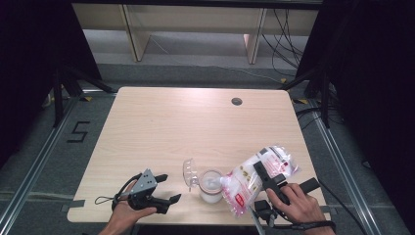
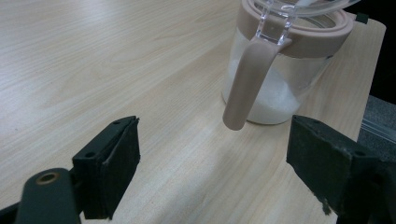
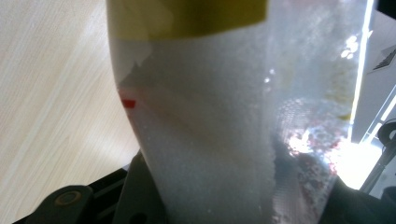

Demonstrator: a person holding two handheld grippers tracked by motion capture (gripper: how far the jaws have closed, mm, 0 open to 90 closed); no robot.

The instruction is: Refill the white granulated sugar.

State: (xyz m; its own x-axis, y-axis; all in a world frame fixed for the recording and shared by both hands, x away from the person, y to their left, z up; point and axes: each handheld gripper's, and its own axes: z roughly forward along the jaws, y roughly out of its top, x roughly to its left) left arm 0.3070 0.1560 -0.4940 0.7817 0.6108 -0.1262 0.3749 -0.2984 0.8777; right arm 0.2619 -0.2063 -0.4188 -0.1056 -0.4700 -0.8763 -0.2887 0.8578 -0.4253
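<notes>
Near the desk's front edge, the right gripper point(image 1: 264, 180) has its fingers clamped on a soft, slippery sugar bag point(image 1: 257, 177) (best gripped mid-body), tilted over the open jar point(image 1: 211, 185). The left gripper point(image 1: 165, 190) waits beside it, fingers wide, empty.

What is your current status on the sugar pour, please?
Right gripper clamped on sugar bag, tilted over the open jar. Left gripper open, empty, beside the jar's handle. Lid flipped back; nothing in the way.

Wood table point(image 1: 161, 127) w/ grommet point(image 1: 237, 101); floor mark "5" point(image 1: 78, 132).
</notes>
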